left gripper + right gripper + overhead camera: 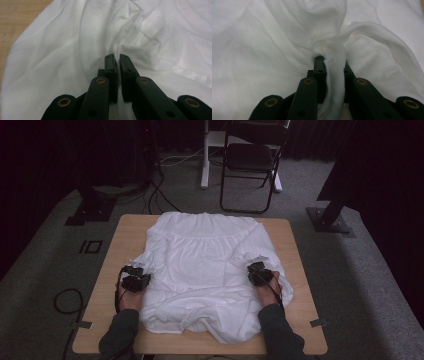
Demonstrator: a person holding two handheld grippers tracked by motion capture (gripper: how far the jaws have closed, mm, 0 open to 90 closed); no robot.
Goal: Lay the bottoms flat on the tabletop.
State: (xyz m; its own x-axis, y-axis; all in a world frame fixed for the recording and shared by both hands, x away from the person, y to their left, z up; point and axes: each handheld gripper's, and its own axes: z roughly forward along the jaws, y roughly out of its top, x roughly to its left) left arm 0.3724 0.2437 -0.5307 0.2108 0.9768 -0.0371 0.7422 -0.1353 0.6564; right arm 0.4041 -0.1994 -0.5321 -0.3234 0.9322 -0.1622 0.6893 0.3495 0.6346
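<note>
Covering wooden table (295, 270): white garment (205, 265)

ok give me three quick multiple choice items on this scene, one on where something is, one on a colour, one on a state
1. Where does the left gripper sit on the garment?
A. at its left edge
B. at its far hem
C. in its middle

2. What colour is the garment?
A. blue
B. white
C. red

3. How do the right gripper's jaws stand?
A. wide open above the cloth
B. closed on bare table
C. closed on a bunched fold of cloth

Answers:
1 A, the high view shows it at the garment's left side, near the table's bare wood.
2 B, all views show plain white fabric.
3 C, the right gripper view shows a thick white fold pinched between the two black jaws.
</note>
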